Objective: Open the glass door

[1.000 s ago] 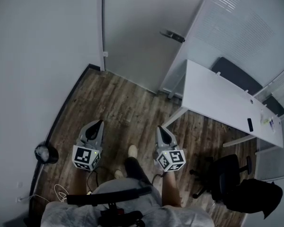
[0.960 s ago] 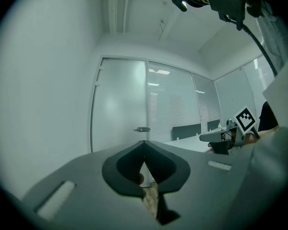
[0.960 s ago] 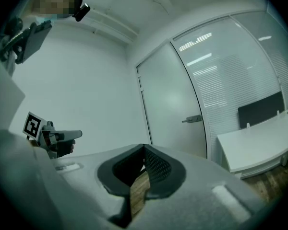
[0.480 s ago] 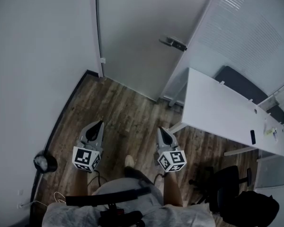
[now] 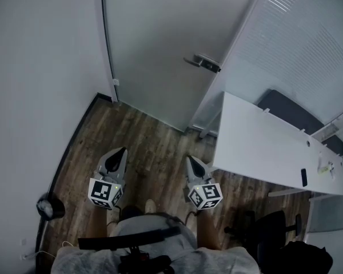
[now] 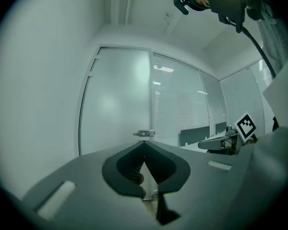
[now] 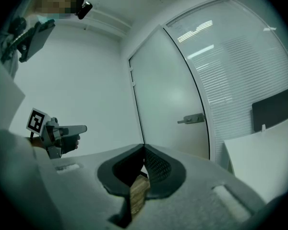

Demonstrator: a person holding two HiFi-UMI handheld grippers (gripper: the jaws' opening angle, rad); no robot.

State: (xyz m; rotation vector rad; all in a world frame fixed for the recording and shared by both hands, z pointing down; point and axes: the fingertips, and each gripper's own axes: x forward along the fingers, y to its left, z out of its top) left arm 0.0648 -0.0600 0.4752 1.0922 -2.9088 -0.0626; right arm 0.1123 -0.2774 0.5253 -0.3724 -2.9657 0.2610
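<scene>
The frosted glass door (image 5: 154, 44) stands closed ahead, with a metal lever handle (image 5: 202, 62) on its right edge. My left gripper (image 5: 123, 150) and right gripper (image 5: 188, 159) are held side by side over the wood floor, both pointing at the door and well short of it. Each is shut with nothing between its jaws. In the left gripper view the handle (image 6: 144, 133) shows just above the closed tips (image 6: 144, 142). In the right gripper view the handle (image 7: 192, 119) is up and to the right of the closed tips (image 7: 144, 146).
A white desk (image 5: 263, 147) stands close on the right, with a black office chair (image 5: 268, 227) behind it. A glass partition with blinds (image 5: 297, 44) runs right of the door. A plain wall lies on the left, with a black round object (image 5: 48, 207) at its foot.
The door and its handle have drawn nearer as the person walks forward. Both grippers have advanced with the body, still shut and side by side.
</scene>
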